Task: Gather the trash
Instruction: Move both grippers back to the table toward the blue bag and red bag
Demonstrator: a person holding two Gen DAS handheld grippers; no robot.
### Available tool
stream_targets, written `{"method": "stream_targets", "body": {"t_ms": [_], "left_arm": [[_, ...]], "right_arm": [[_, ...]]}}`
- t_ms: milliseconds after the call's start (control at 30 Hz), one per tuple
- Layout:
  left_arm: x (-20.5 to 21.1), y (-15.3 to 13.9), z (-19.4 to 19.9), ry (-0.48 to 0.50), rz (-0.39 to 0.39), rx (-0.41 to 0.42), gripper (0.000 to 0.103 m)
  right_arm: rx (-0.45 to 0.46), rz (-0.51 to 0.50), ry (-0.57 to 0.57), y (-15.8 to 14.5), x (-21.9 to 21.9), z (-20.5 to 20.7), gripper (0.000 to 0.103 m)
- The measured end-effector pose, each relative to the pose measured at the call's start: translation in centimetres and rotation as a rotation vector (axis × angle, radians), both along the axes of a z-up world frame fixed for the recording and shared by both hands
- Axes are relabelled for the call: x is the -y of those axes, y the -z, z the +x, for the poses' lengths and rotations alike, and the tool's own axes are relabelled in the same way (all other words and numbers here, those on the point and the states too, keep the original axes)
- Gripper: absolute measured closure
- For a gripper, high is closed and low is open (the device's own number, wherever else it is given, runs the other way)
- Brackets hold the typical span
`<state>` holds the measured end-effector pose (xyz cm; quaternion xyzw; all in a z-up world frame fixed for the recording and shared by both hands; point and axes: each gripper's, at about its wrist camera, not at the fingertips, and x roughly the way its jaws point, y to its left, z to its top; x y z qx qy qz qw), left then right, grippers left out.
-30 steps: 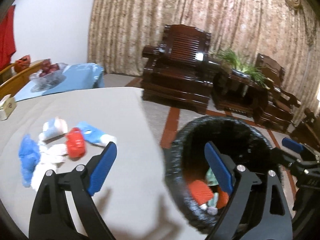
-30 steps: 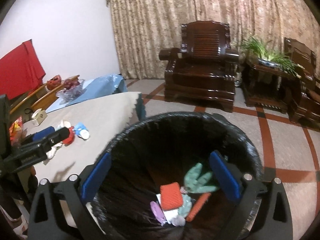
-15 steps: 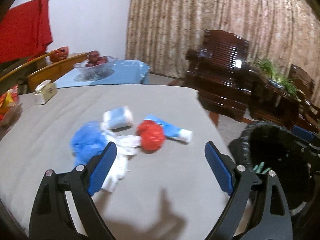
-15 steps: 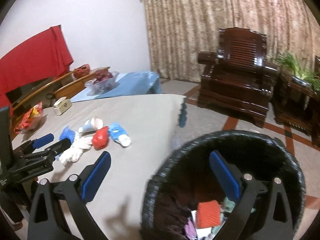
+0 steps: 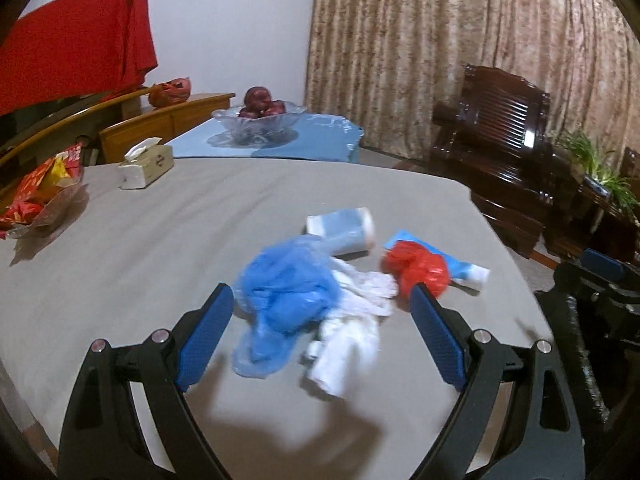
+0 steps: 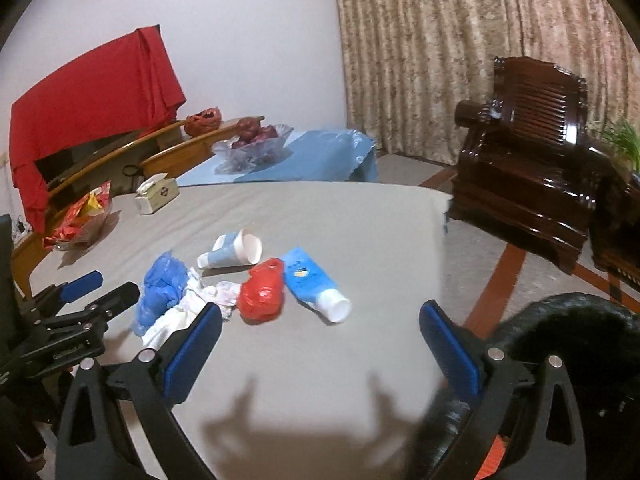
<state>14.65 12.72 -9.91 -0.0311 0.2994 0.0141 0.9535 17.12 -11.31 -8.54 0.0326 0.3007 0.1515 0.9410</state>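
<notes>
A small heap of trash lies on the grey tablecloth: a crumpled blue bag (image 5: 286,284) (image 6: 162,286), white crumpled paper (image 5: 352,320) (image 6: 192,304), a red bag (image 5: 416,270) (image 6: 262,294), a blue tube (image 5: 460,266) (image 6: 314,286) and a blue-white paper cup (image 5: 344,232) (image 6: 232,250). My left gripper (image 5: 320,340) is open and empty, with the blue bag and white paper between its fingers. My right gripper (image 6: 320,350) is open and empty, just short of the red bag and tube. The black-lined trash bin (image 6: 576,344) stands at the right.
A tissue box (image 5: 146,164), a snack packet tray (image 5: 40,200) and a glass fruit bowl (image 5: 260,118) on a blue cloth stand further back. Dark wooden armchairs (image 6: 532,168) stand on the tiled floor to the right. The table edge (image 6: 442,264) runs beside the bin.
Both grippers have swung left from over the bin to the table. The left one has closed in on the trash heap. Both stay open and empty.
</notes>
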Motion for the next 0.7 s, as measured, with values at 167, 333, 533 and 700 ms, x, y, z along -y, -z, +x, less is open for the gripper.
{"method": "stream_targets", "body": {"t_ms": [167, 333, 533, 700], "left_arm": [[-1.7, 0.9, 1.6, -0.028, -0.008, -0.019, 0.016], [-2.5, 1.9, 3.2, -0.038, -0.009, -0.037, 0.016], [-2.8, 2.6, 4.0, -0.042, -0.014, -0.049, 0.016], [-3.0, 3.0, 4.4, -0.046, -0.024, -0.059, 0.016]], "right_arm": [[-0.027, -0.013, -0.029, 1.4, -2.7, 2.4, 0.007], [-0.067, -0.025, -0.05, 3.0, -4.6, 4.6, 0.014], [-0.111, -0.037, -0.075, 4.7, -6.2, 6.3, 0.025], [-0.154, -0.045, -0.104, 5.8, -7.3, 7.5, 0.046]]}}
